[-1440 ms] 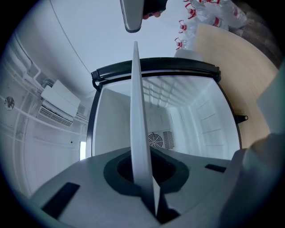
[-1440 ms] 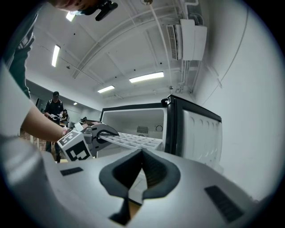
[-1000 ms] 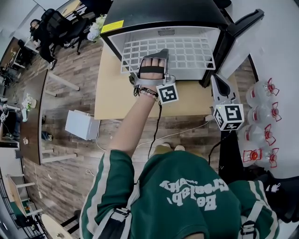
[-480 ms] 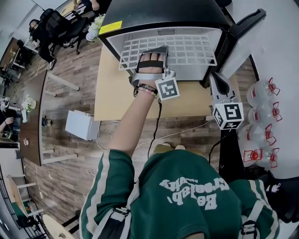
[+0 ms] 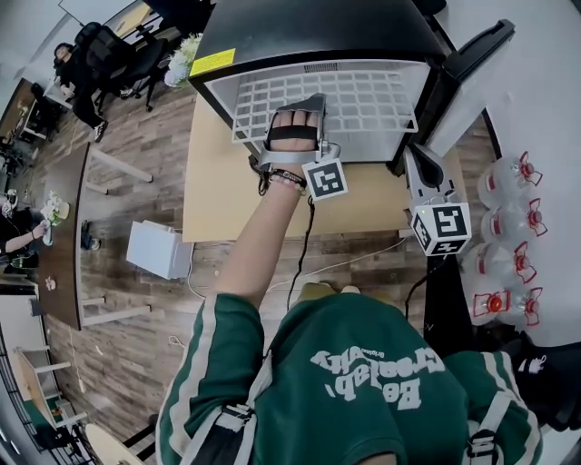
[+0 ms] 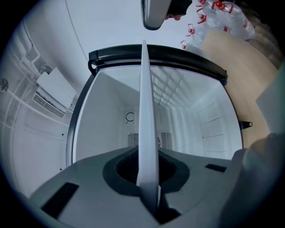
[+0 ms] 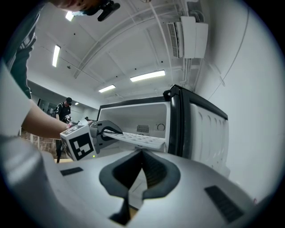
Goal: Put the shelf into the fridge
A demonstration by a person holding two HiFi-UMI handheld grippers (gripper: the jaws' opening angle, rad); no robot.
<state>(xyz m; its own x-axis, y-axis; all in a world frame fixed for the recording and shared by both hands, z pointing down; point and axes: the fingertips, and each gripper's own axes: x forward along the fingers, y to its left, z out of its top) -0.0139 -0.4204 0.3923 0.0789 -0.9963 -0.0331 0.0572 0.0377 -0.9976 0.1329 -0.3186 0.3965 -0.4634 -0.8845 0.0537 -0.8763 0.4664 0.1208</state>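
Shelf (image 5: 363,100), near edge in left tool (image 5: 307,102), partway inside fridge (image 5: 309,27)

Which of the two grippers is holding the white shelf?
The left gripper, clamped on the front edge of the shelf at the fridge opening. The right gripper sits apart near the door, gripping nothing.

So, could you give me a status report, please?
Left gripper shut on shelf edge. Shelf partly inside fridge. Right gripper empty, standing clear. Nothing seen blocking.
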